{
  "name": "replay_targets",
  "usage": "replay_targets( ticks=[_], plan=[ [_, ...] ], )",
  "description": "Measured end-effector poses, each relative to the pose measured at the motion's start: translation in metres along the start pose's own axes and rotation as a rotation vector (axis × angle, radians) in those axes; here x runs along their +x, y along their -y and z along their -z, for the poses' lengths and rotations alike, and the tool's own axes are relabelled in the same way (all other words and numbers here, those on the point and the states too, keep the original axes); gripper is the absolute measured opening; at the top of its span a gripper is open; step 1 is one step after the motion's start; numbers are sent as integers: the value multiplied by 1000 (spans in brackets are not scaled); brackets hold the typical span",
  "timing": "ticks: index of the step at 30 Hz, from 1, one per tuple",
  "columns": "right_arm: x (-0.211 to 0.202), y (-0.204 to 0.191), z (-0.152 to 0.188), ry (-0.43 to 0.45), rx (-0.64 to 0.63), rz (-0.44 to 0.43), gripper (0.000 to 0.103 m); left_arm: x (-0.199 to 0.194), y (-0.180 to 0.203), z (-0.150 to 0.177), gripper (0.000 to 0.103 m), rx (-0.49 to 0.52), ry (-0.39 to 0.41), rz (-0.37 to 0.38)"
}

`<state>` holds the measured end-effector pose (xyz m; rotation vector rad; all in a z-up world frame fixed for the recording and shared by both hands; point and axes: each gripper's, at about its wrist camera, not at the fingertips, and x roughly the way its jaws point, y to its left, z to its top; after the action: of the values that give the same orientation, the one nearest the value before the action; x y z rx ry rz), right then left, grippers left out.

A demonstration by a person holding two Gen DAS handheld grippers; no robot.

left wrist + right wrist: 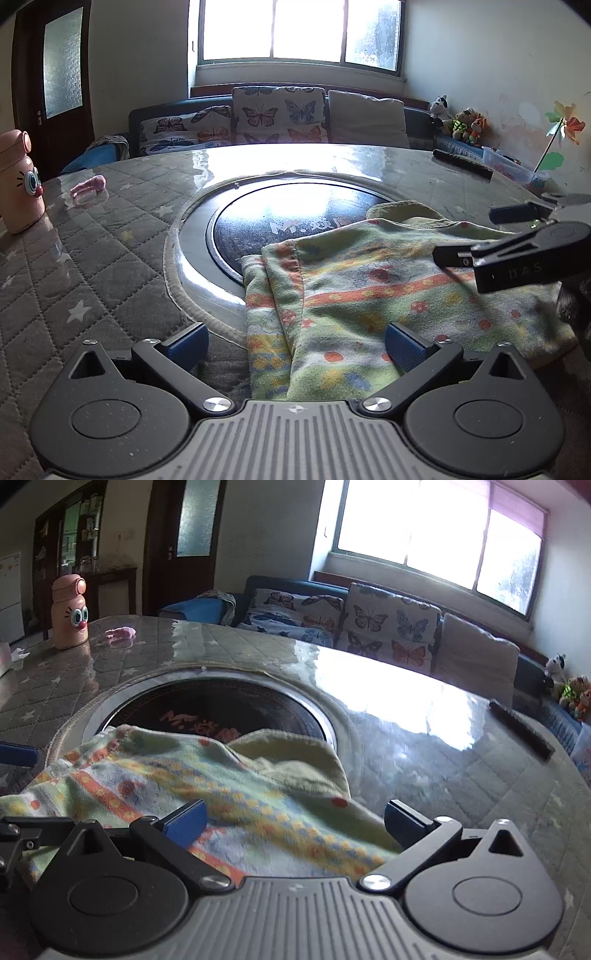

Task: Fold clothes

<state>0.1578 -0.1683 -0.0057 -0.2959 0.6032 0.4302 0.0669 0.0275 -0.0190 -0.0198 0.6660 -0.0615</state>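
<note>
Here the one garment (369,295), a soft green piece printed with orange bands and small flowers, lies flat on the round table (110,258), partly over the dark glass disc (288,218) set in the table's middle and partly on the quilted cover under clear sheeting; it seems spread there so that both tools can reach its near edge. The left gripper (295,341) hovers low over the cloth's near left part with its two blue-padded fingers spread wide and nothing between them, the left pad off the fabric and the right pad over it, which reads as lining up to take an edge. The right gripper (295,821) is likewise spread, empty, low above the garment's right side, where a plain yellow-green flap is already turned over the printed face, so I judge a first fold is partly made. In the left view the right tool's fingers come in from the right edge above the cloth. Counting: one garment, two grippers, one pink cartoon-faced bottle (69,611) standing well apart at the far left, one small pink object (120,632) near it, one dark bar-like item (463,163) toward the far right rim
</note>
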Motion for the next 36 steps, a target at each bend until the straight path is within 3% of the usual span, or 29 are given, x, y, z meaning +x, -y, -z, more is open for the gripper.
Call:
replay_targets(
  ticks=[11, 18, 24, 36],
  plan=[
    [54, -21, -31, -70, -42, 5, 103, 0, -2, 0, 103, -6, 2, 4],
    [51, -29, -39, -48, -71, -1, 103, 0, -3, 0, 103, -8, 2, 6],
    [68, -43, -42, -80, -103, -22, 103, 0, -5, 0, 103, -9, 3, 7],
    [49, -39, -46, -42, -88, -53, 103, -1, -10, 2, 103, -20, 6, 16]
  ],
)
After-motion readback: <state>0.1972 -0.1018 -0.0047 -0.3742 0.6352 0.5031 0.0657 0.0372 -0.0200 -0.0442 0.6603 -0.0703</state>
